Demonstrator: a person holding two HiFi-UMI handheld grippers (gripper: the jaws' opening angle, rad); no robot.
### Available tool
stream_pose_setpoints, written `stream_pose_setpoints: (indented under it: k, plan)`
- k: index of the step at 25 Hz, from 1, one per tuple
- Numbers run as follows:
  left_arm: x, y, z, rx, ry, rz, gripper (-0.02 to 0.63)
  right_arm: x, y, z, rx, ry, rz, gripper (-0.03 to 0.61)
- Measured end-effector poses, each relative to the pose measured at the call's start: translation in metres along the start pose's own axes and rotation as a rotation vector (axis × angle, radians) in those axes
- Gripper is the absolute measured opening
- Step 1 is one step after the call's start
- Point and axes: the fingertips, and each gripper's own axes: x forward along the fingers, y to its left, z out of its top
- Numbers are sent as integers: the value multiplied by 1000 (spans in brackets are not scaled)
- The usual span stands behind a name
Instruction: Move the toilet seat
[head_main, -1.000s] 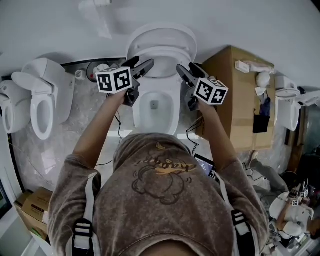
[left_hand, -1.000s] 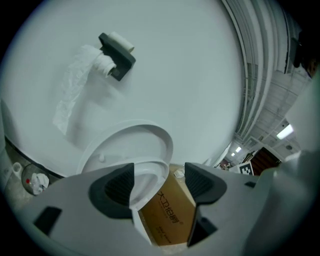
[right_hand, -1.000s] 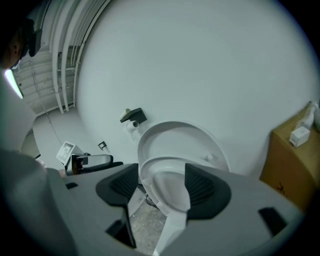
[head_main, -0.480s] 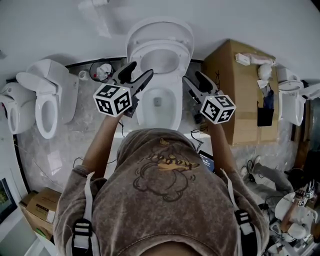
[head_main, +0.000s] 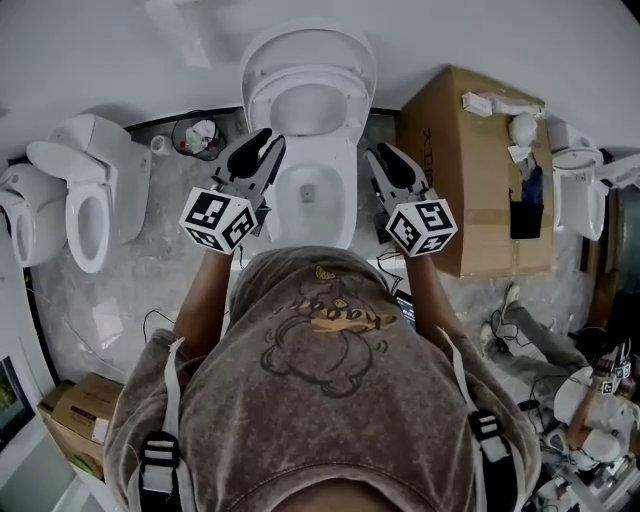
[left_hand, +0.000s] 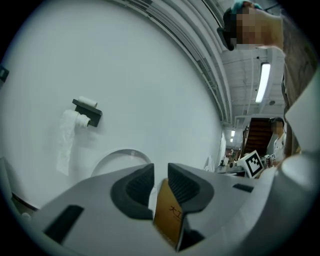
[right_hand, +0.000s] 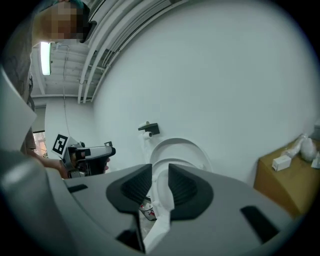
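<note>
- Head view:
  - Toilet bowl (head_main: 310, 195), white and open, straight ahead of me against the wall.
  - Toilet seat (head_main: 262, 100), raised, standing upright behind the bowl against the wall together with its lid.
  - My left gripper (head_main: 268, 143), held over the bowl's left rim and touching nothing. Its jaws have just been closing and now stand a narrow gap apart, empty.
  - My right gripper (head_main: 385, 155), held over the bowl's right rim and also clear of it. Its jaws have just been closing too, and are slightly apart with nothing between the pads.
  - Cardboard box (head_main: 480, 180), on the floor just right of the bowl.
  - Waste bin (head_main: 200, 135), on the floor left of the bowl, by the wall.
  - Second toilet (head_main: 90, 200), further left of the bowl.
- Left gripper view:
  - My left gripper (left_hand: 160, 172), pads close but not meeting. Only the distant brown box (left_hand: 170, 215) shows through the slit.
  - Paper holder (left_hand: 87, 111), on the wall above and to the left of the raised seat's arc (left_hand: 120, 155).
- Right gripper view:
  - My right gripper (right_hand: 160, 172), pads a little apart and gripping nothing.
  - Raised seat (right_hand: 180, 150), upright beyond the jaws and not touching them.
  - My left gripper (right_hand: 107, 150), in the air to the left of the seat.
</note>
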Motion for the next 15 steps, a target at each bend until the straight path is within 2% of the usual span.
stream_pose_setpoints:
  k: [3, 5, 15]
  plan:
    - [-4, -2, -4, -1, -11, 32, 31, -10, 1, -4, 3, -16, -11, 49]
    - [-7, 1, -11, 16, -2, 68, 11, -16, 0, -7, -4, -27, -28, 3]
    - [-22, 5, -41, 24, 32, 136, 9, -27, -7, -28, -71, -7, -84, -2]
